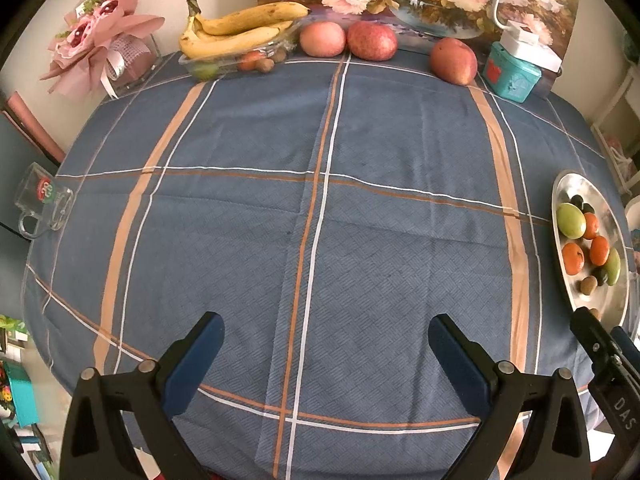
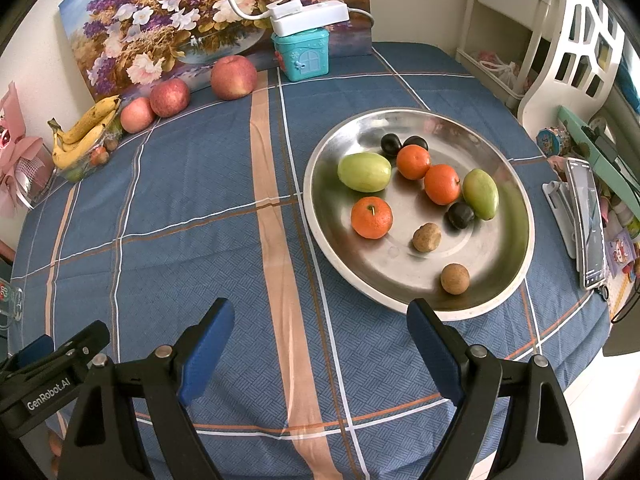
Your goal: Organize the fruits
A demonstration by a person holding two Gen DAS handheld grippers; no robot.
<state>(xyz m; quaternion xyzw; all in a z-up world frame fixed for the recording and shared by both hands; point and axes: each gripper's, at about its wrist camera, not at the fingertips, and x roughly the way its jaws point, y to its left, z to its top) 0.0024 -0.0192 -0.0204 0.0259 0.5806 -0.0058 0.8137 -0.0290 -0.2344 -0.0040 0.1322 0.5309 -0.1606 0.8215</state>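
A steel plate (image 2: 504, 280) on the right of the table holds three oranges (image 2: 371, 217), two green fruits (image 2: 364, 172), dark plums (image 2: 460, 216) and two small brown fruits (image 2: 454, 278); it also shows in the left wrist view (image 1: 576, 184). At the back, three apples (image 1: 322, 38) lie by a glass dish (image 1: 200, 65) with bananas (image 1: 236, 32) on it. My left gripper (image 1: 324, 340) is open and empty over the cloth. My right gripper (image 2: 320, 328) is open and empty near the plate's front rim.
A teal tin (image 2: 302, 54) with a white lamp base (image 2: 308, 16) stands at the back before a flower painting (image 2: 192, 12). A pink bouquet (image 1: 100, 44) is at the back left, a glass mug (image 1: 40, 204) at the left edge, a phone (image 2: 587, 220) on a stand at the right.
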